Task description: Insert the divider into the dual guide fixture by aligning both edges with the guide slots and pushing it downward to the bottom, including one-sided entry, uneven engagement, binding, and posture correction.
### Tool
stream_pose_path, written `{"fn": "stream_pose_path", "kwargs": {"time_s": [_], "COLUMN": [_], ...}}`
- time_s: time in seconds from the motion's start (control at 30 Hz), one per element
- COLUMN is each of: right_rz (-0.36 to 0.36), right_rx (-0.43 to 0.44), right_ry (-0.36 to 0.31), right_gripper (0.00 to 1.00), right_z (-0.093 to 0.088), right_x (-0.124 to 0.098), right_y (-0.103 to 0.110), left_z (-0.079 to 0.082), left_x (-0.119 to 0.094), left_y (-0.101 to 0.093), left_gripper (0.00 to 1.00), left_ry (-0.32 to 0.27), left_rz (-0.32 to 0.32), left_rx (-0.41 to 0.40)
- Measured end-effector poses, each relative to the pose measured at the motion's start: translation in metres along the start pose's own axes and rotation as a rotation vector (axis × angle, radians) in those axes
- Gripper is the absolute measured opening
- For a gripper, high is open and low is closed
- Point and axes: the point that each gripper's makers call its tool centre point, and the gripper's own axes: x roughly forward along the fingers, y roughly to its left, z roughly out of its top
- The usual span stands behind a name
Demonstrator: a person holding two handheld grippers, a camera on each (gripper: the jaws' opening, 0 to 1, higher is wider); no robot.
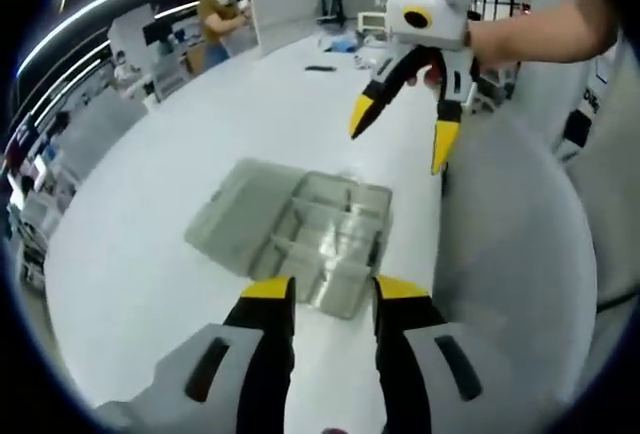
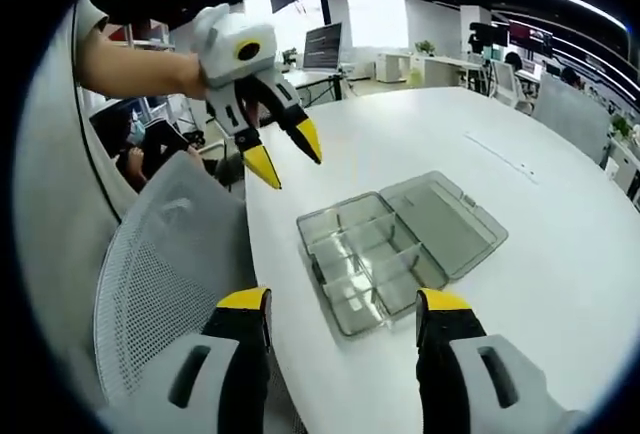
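A clear plastic compartment box [image 1: 335,239] lies on the white table with its lid [image 1: 238,214] folded flat beside it; thin dividers stand inside its slots. My left gripper [image 1: 330,289] hovers open just above the box's near end, nothing between its yellow-tipped jaws. My right gripper [image 1: 405,139] hangs open in the air beyond the box. In the right gripper view the same box [image 2: 370,259] and its lid [image 2: 445,219] lie ahead of my open right gripper [image 2: 345,301], while the left gripper [image 2: 285,152] hovers open above the box's far end.
A grey mesh chair [image 2: 165,274] stands against the table edge [image 2: 262,284] beside the box. The round white table [image 1: 150,254] stretches wide around the box. A person [image 1: 218,14] stands at a far desk, among monitors and other desks.
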Motion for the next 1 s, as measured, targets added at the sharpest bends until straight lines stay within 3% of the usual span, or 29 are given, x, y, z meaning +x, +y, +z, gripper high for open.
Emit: {"fn": "stream_pose_path", "kwargs": {"time_s": [0.4,1.0], "right_rz": [-0.012,-0.017], "right_rx": [0.013,0.021], "right_ry": [0.041,0.102], "right_gripper": [0.54,0.53], "right_z": [-0.021,-0.041], "right_x": [-0.003,0.001], "right_y": [-0.02,-0.04], "left_z": [0.009,0.011], "left_x": [-0.002,0.0], "left_y": [-0.013,-0.02], "left_gripper": [0.34,0.38], "left_ry": [-0.103,-0.16], "left_rz": [0.03,0.031], "left_rx": [-0.074,-0.132]}}
